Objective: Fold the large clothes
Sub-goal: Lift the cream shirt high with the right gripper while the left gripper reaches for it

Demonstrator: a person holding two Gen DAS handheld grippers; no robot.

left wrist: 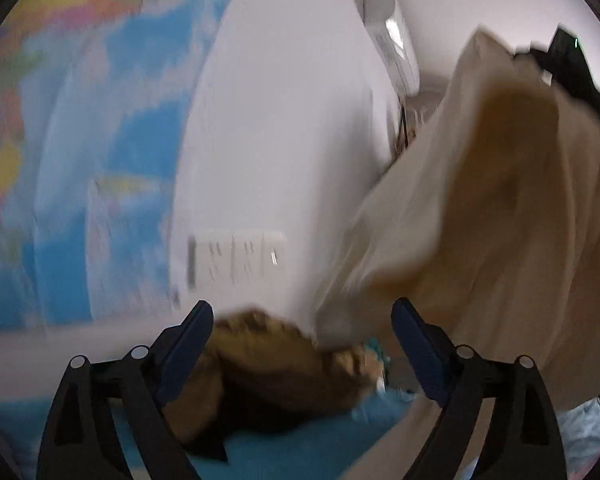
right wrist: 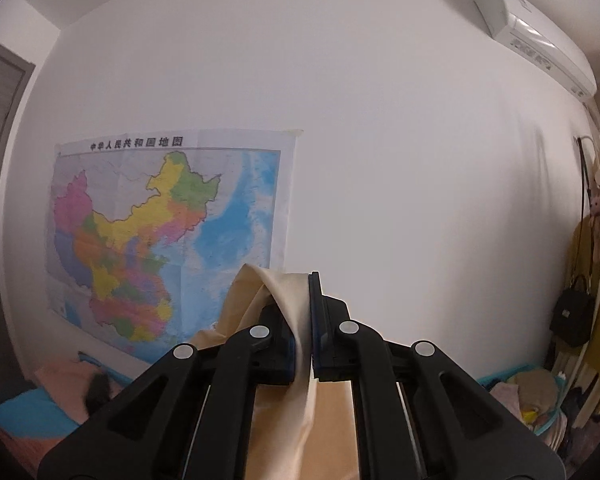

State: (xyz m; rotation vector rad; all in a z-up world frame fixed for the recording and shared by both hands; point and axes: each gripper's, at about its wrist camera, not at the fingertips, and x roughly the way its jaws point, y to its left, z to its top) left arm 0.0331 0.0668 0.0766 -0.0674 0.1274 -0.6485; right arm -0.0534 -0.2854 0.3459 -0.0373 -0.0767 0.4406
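Left wrist view, heavily motion-blurred: left hand-held gripper spread wide, nothing between the fingers. Beige garment hanging in the air up and to the right of it, long axis running steeply from the raised top corner down toward the lower right, loose lower edge flapping just beside the right finger, contact not certain. Top corner pinched by right hand-held gripper, seen as a dark shape at upper right. Brown crumpled item on the blue bed surface straight ahead below the fingers; blurred wall map at left. Right wrist view, sharp: right hand-held gripper pressed together on a fold of the beige garment, cloth looping over the left finger and dropping straight down below the camera. Wall map behind, air conditioner upper right. Judgement: free hanging edge nearer the left gripper, reach needed rightward and slightly up to catch a second corner.
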